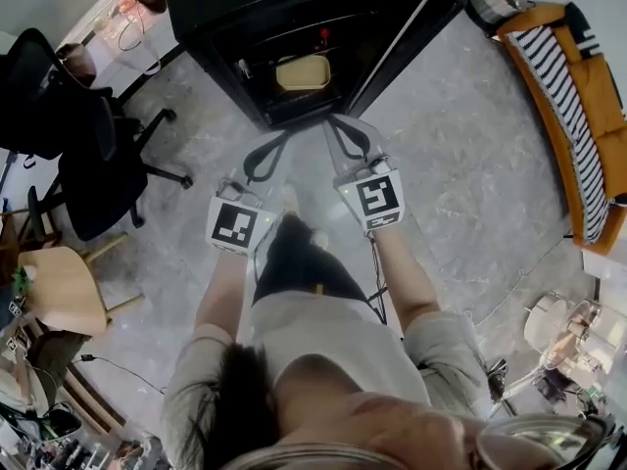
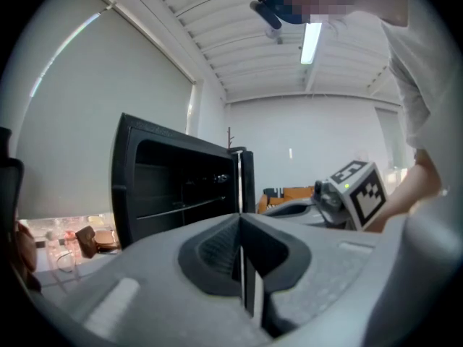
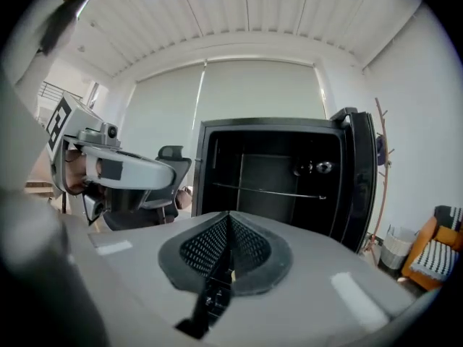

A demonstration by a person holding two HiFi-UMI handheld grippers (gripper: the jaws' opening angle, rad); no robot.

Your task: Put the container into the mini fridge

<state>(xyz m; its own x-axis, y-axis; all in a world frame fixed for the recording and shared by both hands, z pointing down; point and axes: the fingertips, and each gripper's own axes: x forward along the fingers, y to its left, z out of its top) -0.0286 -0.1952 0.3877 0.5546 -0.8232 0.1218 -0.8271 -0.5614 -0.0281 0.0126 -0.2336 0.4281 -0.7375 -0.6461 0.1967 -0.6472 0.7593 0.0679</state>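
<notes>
The mini fridge [image 1: 245, 8] stands on the floor with its door [image 1: 400, 39] swung wide to its right side, and its dark inside lies open to the person in front of it. Both grippers hang just before that opening, a little apart from each other. The left gripper [image 1: 274, 147] has its jaws pressed together with nothing between them, and the right gripper [image 1: 343, 133] is likewise closed on nothing (each gripper's own view shows the ribbed pads meeting along one line). The container [image 1: 302, 72] sits inside the mini fridge, low down and near the front of the opening, so by the look of things the placing is done. It is a shallow, rounded-cornered box with a pale tan lid. It is probably stiff plastic, light unless filled, and smooth enough to slip in a pinch. If it needs shifting, I would take it across its short width at the rim under the lid and keep it level, since the lid may only be pressed on.
</notes>
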